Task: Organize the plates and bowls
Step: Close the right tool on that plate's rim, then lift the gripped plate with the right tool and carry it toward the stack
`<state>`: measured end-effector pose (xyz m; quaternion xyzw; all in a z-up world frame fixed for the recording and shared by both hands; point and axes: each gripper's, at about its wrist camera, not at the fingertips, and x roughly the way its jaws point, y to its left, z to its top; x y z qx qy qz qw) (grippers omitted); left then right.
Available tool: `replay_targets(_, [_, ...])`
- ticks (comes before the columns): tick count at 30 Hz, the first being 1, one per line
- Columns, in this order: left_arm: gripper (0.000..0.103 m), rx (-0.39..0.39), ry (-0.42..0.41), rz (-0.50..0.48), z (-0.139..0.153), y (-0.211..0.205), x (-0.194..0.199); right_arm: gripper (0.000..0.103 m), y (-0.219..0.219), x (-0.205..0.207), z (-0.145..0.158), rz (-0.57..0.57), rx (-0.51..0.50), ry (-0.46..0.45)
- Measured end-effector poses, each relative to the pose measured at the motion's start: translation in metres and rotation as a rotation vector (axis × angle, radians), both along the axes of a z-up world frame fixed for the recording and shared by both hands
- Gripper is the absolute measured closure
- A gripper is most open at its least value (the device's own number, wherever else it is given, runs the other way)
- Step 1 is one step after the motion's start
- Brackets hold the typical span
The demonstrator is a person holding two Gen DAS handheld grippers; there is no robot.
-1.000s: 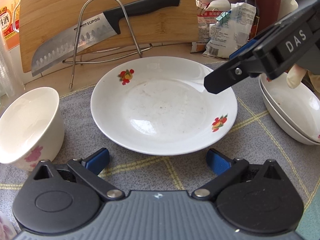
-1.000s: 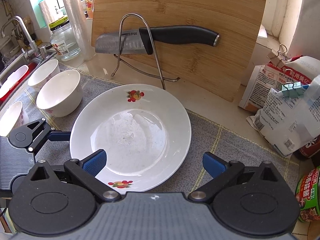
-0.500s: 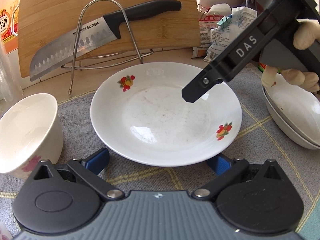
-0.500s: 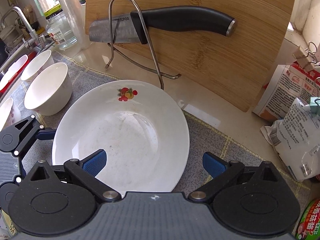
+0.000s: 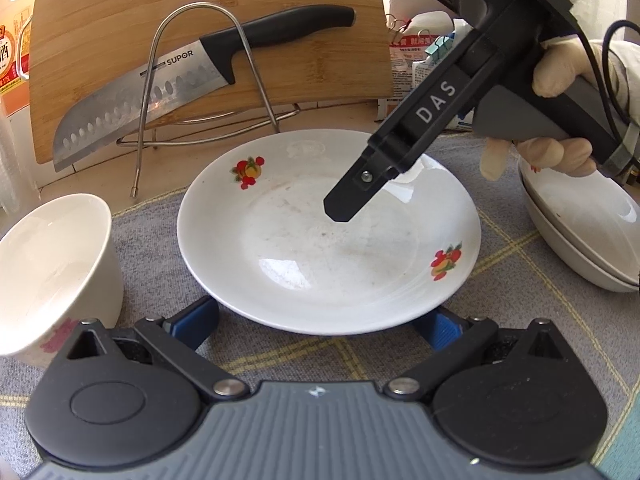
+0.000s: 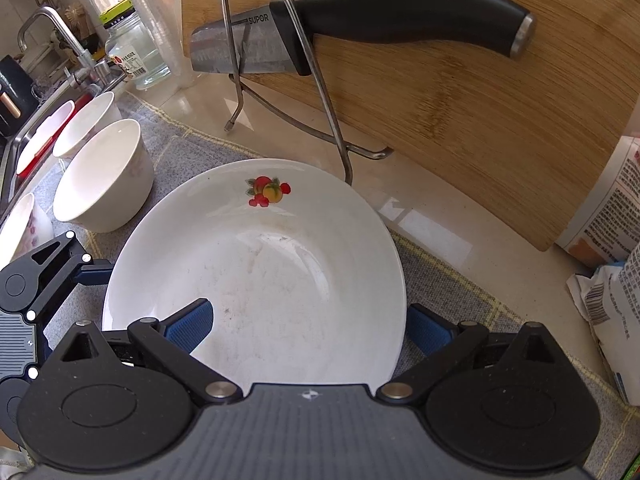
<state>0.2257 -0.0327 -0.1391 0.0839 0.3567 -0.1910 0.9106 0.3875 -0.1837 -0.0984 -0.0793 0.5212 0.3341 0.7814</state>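
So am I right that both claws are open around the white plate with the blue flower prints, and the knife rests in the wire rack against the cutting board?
Not quite: the prints on the plate are red and orange fruit, not blue flowers, as the left wrist view shows. The rest holds: left claw and right claw are open around it, and the knife rests in the wire rack against the cutting board.

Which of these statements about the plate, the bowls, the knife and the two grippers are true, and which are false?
1. The white plate with fruit prints lies on the grey cloth. True.
2. The black-handled knife lies in the plate. False: it hangs on the wire rack.
3. The right gripper is open. True.
4. The left gripper clamps a white bowl. False: it is open.
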Motion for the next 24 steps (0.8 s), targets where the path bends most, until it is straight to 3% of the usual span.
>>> replay_targets(24, [0.0,0.002,-0.007,-0.054,-0.002,0.003,0.006,0.0,-0.001,0.023,0.001,0.044,0.127,0.052])
